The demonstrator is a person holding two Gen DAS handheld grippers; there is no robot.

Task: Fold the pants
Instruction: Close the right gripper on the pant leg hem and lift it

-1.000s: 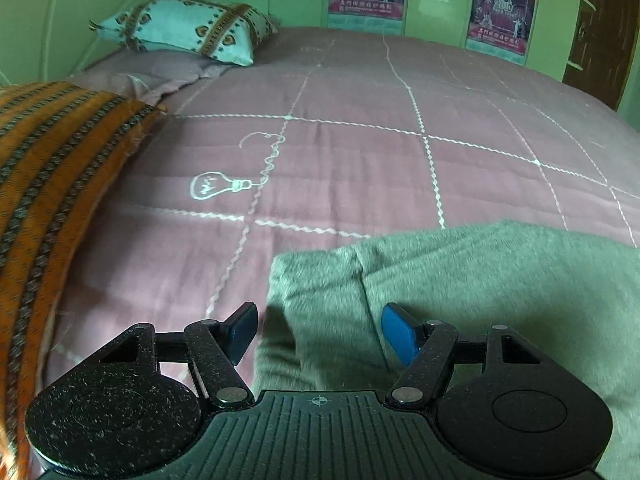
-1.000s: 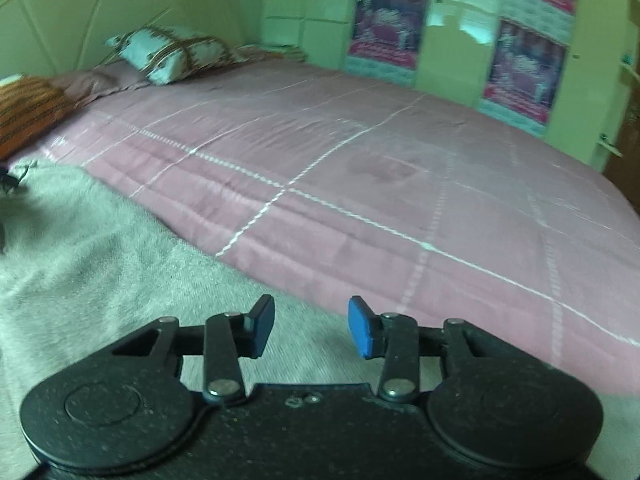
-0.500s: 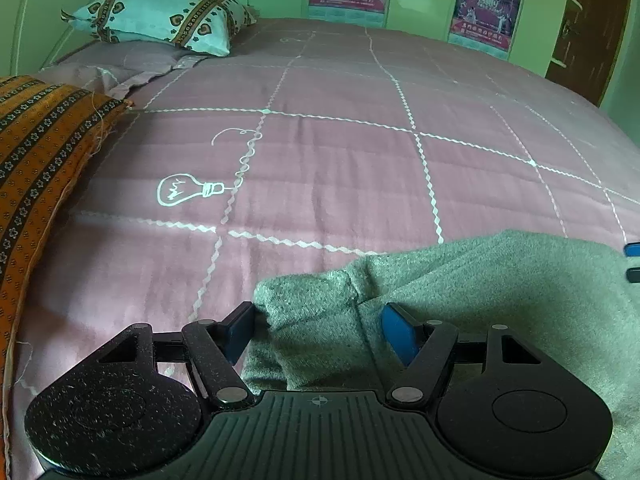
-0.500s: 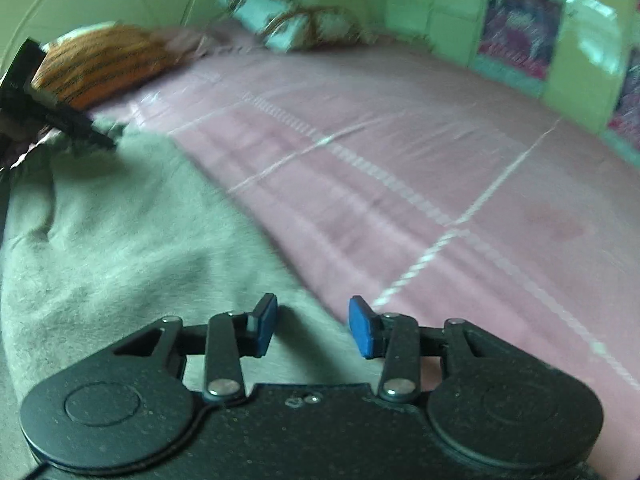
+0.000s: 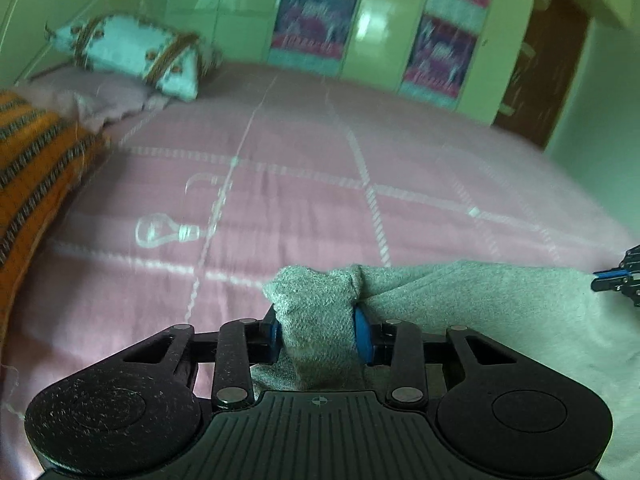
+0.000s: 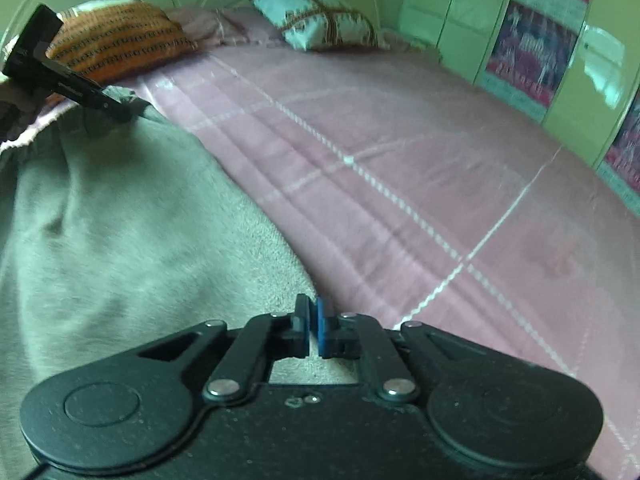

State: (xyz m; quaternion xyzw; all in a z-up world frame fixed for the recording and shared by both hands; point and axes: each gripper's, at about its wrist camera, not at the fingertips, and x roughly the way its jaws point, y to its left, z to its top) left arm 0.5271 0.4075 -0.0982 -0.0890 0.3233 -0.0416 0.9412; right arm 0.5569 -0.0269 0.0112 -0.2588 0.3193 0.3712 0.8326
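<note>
Grey fleece pants (image 5: 480, 312) lie spread on a pink bedspread (image 5: 320, 200). My left gripper (image 5: 316, 332) has its jaws closing, and the blue pads press on a bunched corner of the pants that stands up between them. In the right wrist view the pants (image 6: 120, 220) fill the left half. My right gripper (image 6: 313, 320) is shut right at their near edge, where the hem runs into the pads. The left gripper (image 6: 72, 88) shows at the far corner of the pants. The right gripper (image 5: 612, 280) peeks in at the right rim of the left wrist view.
An orange striped pillow (image 5: 32, 160) lies at the left of the bed and a pale patterned pillow (image 5: 132, 56) at the head. A green wardrobe (image 5: 380, 20) with posters stands behind the bed, and a brown door (image 5: 540, 80) at its right. Bare pink bedspread (image 6: 400, 160) stretches beyond the pants.
Both grippers went from open to closed, the left one onto the pants corner, which is now lifted and bunched. The right gripper swung left along the pants edge.
</note>
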